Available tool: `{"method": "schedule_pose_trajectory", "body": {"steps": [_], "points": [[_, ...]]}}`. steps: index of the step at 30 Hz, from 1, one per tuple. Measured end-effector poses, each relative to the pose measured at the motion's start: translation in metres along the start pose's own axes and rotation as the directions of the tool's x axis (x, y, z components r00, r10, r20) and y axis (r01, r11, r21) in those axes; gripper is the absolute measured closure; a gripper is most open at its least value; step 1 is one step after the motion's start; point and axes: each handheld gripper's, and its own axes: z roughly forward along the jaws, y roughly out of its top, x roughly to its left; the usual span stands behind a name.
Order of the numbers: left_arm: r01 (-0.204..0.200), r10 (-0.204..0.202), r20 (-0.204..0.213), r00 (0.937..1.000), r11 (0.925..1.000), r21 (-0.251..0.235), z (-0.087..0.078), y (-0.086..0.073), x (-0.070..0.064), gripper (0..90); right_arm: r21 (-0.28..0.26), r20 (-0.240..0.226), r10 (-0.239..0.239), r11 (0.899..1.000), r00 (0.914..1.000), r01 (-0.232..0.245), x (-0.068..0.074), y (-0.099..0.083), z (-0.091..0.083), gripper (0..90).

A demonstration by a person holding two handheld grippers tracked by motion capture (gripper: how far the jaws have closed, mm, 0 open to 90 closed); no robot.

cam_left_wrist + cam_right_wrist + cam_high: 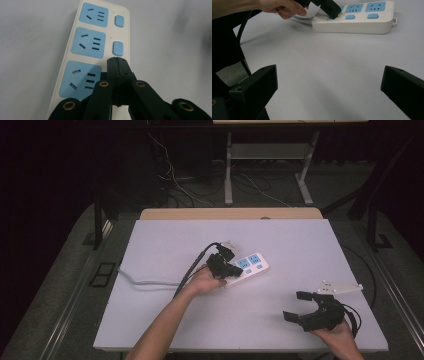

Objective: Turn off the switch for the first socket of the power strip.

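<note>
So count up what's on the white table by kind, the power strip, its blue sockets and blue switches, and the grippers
White plastic power strip: 1
Blue socket panels showing on it in the left gripper view: 3
Blue rocker switches showing beside them: 2, with the shut tip of the left gripper over the third spot
Black two-jaw grippers: 2, left and right gripper
Total: 8

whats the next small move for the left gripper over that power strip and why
Probably press straight down, then lift off. The left gripper has its jaws closed together, with the tip over the third blue rocker switch on the white power strip, beside the nearest socket; whether it has clicked cannot be told. The right gripper hangs open, well away from the strip.
</note>
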Motion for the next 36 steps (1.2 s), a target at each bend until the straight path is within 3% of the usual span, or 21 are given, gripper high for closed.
{"method": "schedule_pose_trajectory", "body": {"steps": [4,12,15,21,28,31,36], "points": [[-0.030,0.030,-0.024,0.9993,0.9995,0.003,0.000,0.000,-0.004,89.9,0.002,0.002,0.003,1.000,1.0000,-0.003,-0.001,0.000,0.000,0.6],[-0.015,0.014,-0.020,0.9997,0.9984,-0.054,-0.001,-0.010,-0.006,89.9,-0.002,0.002,0.001,1.000,1.0000,-0.001,-0.001,0.000,-0.002,0.6],[-0.028,0.027,-0.025,0.9993,0.9987,-0.043,-0.001,-0.008,-0.007,89.9,0.001,0.002,0.002,1.000,1.0000,-0.002,-0.001,-0.001,-0.001,0.6],[-0.011,0.010,-0.007,0.9999,0.9994,-0.033,-0.001,-0.006,-0.004,89.9,0.001,0.001,-0.001,1.000,1.0000,0.001,-0.001,0.000,-0.001,0.6],[-0.024,0.025,-0.024,0.9994,0.9997,0.003,0.000,0.000,-0.006,89.8,-0.008,0.005,0.004,1.000,1.0000,-0.004,-0.002,0.000,-0.002,0.6],[-0.036,0.037,-0.050,0.9981,0.9992,0.019,0.000,0.004,-0.006,89.7,-0.010,0.005,0.004,1.000,1.0000,-0.004,-0.002,0.000,-0.003,0.6],[-0.031,0.030,-0.046,0.9985,0.9995,-0.011,-0.009,0.009,-0.002,89.7,-0.012,0.005,0.009,1.000,0.9999,-0.009,-0.003,0.000,-0.003,0.6]]}}
